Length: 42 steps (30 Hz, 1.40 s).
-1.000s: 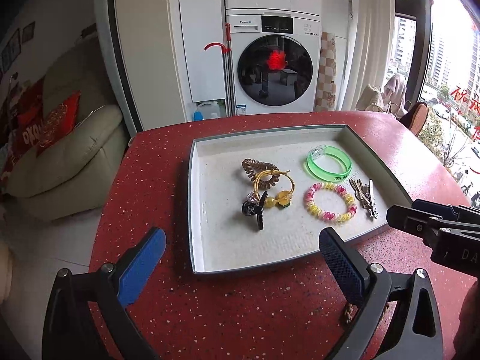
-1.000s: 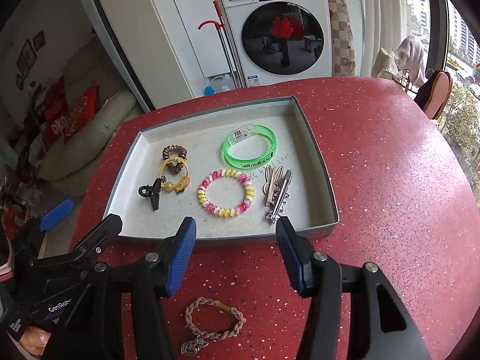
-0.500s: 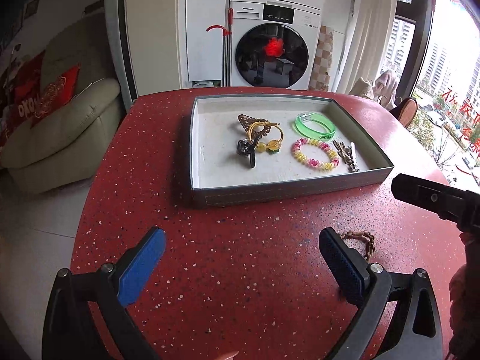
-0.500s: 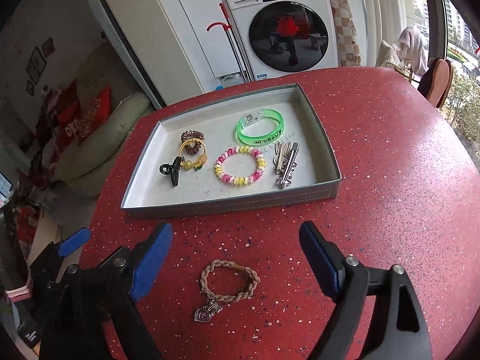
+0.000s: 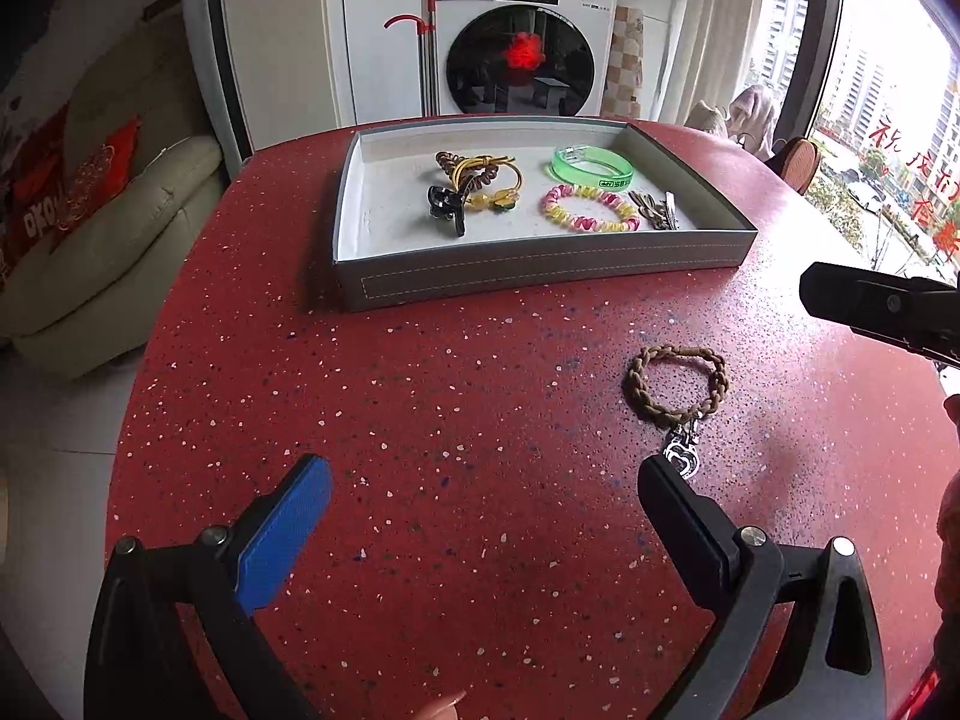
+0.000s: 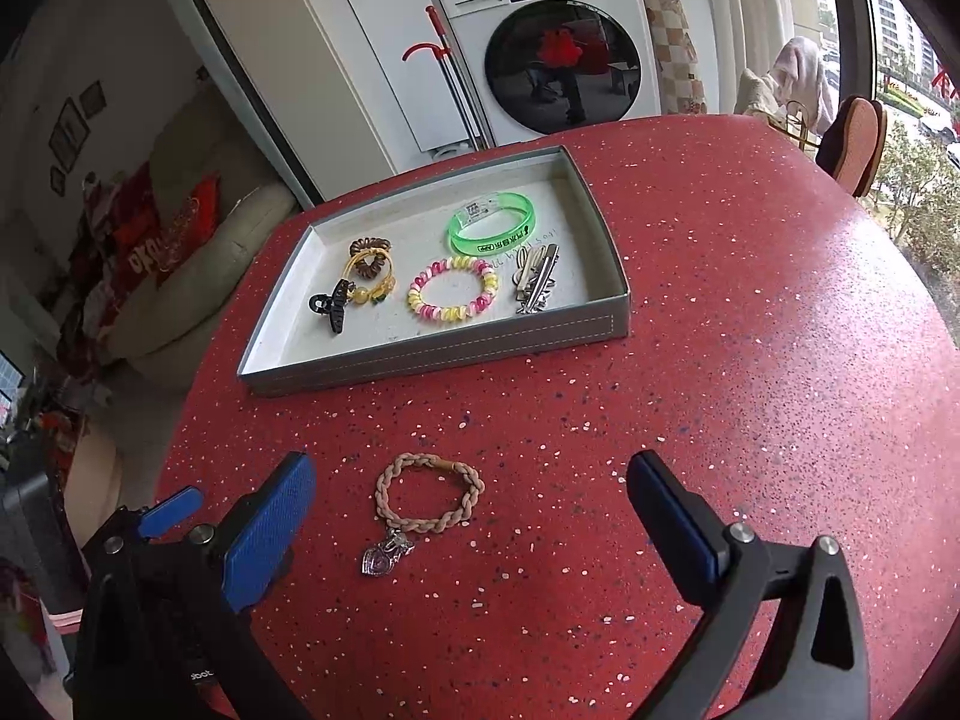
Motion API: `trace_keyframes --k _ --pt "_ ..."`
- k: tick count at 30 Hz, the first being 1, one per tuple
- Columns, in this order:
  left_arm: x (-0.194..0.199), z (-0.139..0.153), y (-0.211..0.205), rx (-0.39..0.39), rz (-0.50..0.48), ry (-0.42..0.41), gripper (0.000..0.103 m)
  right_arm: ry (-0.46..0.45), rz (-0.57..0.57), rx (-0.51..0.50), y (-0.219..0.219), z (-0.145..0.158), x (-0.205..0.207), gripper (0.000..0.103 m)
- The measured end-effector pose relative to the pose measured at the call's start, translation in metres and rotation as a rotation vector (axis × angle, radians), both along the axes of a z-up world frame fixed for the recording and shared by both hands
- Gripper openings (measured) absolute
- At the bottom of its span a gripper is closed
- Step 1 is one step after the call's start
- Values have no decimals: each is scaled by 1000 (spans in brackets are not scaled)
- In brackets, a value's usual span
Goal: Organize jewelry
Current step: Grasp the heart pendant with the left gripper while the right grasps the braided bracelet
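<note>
A round red table [image 6: 750, 360] with little white specks fills most of both views. On it sits a flat gray tray [image 6: 444, 354] with low walls and a pale floor inside. In the tray lie a see-through green bangle [image 6: 492, 222], a pink and yellow bead bracelet [image 6: 453, 291], some silver hair clips [image 6: 534, 279], a black claw clip [image 6: 330, 306], a yellow hair tie [image 6: 369, 276] with little yellow charms, and a brown spiral hair tie [image 6: 367, 252] that the yellow one lies across. A brown braided bracelet [image 6: 429, 492] with a small silver heart charm [image 6: 378, 558] is not in the tray. It lies flat on the bare table, well in front of the tray's near wall. The right claw [image 6: 471, 516] is wide open and holds nothing. The braided bracelet lies on the table between its two blue pads [image 6: 270, 534], closer to the left pad, and neither pad touches it. The left claw [image 5: 480, 528] is also wide open and empty, with only red table between its fingers. In the left wrist view the braided bracelet [image 5: 675, 384] lies just past the tip of the finger on the right side of the picture, and its heart charm is right at that tip; whether they touch is hard to tell. A black part of the right claw pokes in from the right edge of that view. Behind the table stand a white washing machine [image 5: 522, 48] with a round dark door, a cream sofa [image 5: 108, 234] with a red cushion, and a big window.
</note>
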<state>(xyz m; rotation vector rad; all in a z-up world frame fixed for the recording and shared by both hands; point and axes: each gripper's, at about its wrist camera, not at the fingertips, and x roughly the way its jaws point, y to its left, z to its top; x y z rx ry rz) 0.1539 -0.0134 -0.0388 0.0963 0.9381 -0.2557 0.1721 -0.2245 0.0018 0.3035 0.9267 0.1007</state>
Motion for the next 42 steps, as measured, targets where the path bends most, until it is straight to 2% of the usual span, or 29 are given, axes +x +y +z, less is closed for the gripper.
trace_keyframes --k 7,14,25,29,33,36,40,42 --pt "-3 -5 2 -2 26 22 103 45 0 -21 -9 -13 -5 103" --pt "-9 -5 -5 -31 -23 39 103 78 -16 -39 -17 -21 -1 103" --pt "-13 -10 -28 -39 -68 46 103 115 108 -119 5 -37 18 103" --pt "-16 -12 -34 -29 -92 44 103 126 168 -176 14 -44 25 91" --pt "-16 -12 -41 -14 -109 31 103 143 219 -202 19 -51 32 72" --pt "-13 -11 -46 -15 -117 29 103 134 256 -235 25 -51 36 65" --pt "-9 -12 -53 -14 -125 23 103 128 318 -276 35 -50 40 61" --pt "-6 -16 -57 -4 -133 38 99 123 350 -320 42 -52 40 57"
